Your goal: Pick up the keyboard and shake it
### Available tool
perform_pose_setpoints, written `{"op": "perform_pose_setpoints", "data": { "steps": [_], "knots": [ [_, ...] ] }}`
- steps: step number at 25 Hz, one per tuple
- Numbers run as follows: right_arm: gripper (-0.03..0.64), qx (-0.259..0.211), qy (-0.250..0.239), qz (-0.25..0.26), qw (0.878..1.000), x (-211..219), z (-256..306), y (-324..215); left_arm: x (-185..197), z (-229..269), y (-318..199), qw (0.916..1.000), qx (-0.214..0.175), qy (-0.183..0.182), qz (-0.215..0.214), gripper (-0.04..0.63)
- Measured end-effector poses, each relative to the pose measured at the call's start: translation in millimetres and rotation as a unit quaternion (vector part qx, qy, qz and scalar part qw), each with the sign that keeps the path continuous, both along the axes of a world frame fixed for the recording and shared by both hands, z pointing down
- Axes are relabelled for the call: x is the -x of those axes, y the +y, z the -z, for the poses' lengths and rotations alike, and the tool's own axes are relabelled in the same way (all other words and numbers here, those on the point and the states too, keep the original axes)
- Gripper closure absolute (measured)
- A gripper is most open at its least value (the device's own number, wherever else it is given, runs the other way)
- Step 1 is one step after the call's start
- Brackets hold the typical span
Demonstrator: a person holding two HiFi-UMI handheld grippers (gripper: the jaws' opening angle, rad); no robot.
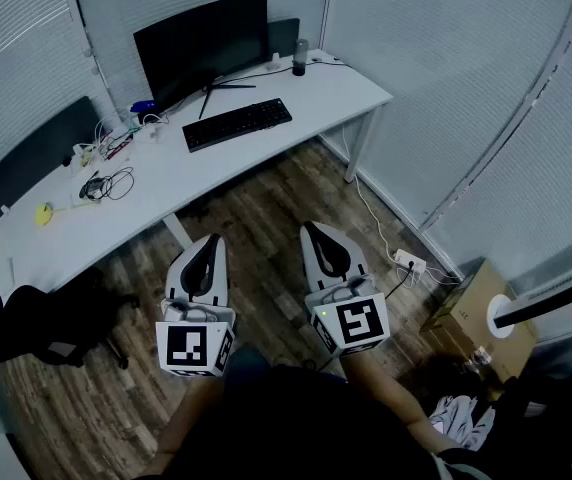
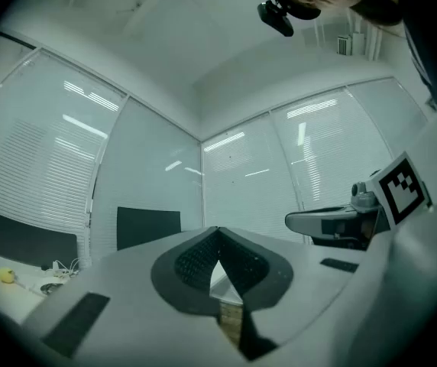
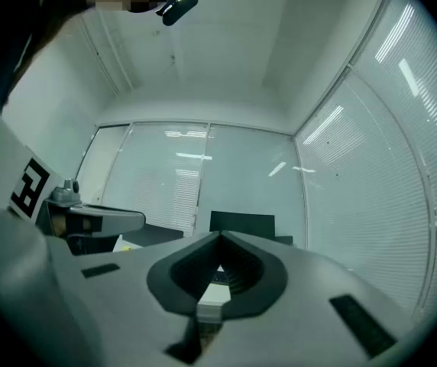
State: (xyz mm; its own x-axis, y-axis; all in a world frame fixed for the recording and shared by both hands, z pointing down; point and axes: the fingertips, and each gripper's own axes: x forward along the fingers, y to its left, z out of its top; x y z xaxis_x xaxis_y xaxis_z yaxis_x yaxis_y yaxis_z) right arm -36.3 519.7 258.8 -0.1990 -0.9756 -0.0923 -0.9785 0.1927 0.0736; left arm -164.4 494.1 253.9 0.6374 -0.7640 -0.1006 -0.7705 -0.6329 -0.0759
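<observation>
Both hand-held grippers sit low and side by side over the brown wood-plank floor (image 1: 256,213), pointing roughly level toward the desk. The left gripper (image 1: 212,240) has its jaws pressed together with nothing between them. The right gripper (image 1: 312,230) is likewise closed and empty. Well ahead of both tips, untouched, the flat black rectangular keyboard (image 1: 238,124) lies slightly askew on the long white desk (image 1: 311,103), just before a dark curved monitor (image 1: 201,43).

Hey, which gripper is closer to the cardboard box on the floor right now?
Right. In the head view the right gripper is to the left of the cardboard box, nearer the desk; the left gripper is farther left, on the right gripper's other side.
</observation>
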Motion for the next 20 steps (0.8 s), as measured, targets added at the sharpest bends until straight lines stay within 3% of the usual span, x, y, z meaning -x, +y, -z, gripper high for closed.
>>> {"op": "perform_pose_setpoints", "data": {
  "steps": [5, 8, 20],
  "knots": [
    [0.589, 0.004, -0.029, 0.015, 0.999, -6.6, -8.8, -15.3, -13.5, -5.2, -12.3, 0.9994, -0.006, -0.029, -0.02, 0.572],
    [0.589, 0.012, -0.028, 0.015, 0.999, -10.7, -14.9, -33.8, -20.2, -13.5, -30.9, 0.9987, 0.01, -0.021, -0.045, 0.572],
    [0.584, 0.041, -0.008, 0.026, 0.999, -29.9, -39.8, -178.8, -17.6, -37.1, -187.3, 0.9996, 0.023, -0.014, 0.0, 0.569]
  ]
}}
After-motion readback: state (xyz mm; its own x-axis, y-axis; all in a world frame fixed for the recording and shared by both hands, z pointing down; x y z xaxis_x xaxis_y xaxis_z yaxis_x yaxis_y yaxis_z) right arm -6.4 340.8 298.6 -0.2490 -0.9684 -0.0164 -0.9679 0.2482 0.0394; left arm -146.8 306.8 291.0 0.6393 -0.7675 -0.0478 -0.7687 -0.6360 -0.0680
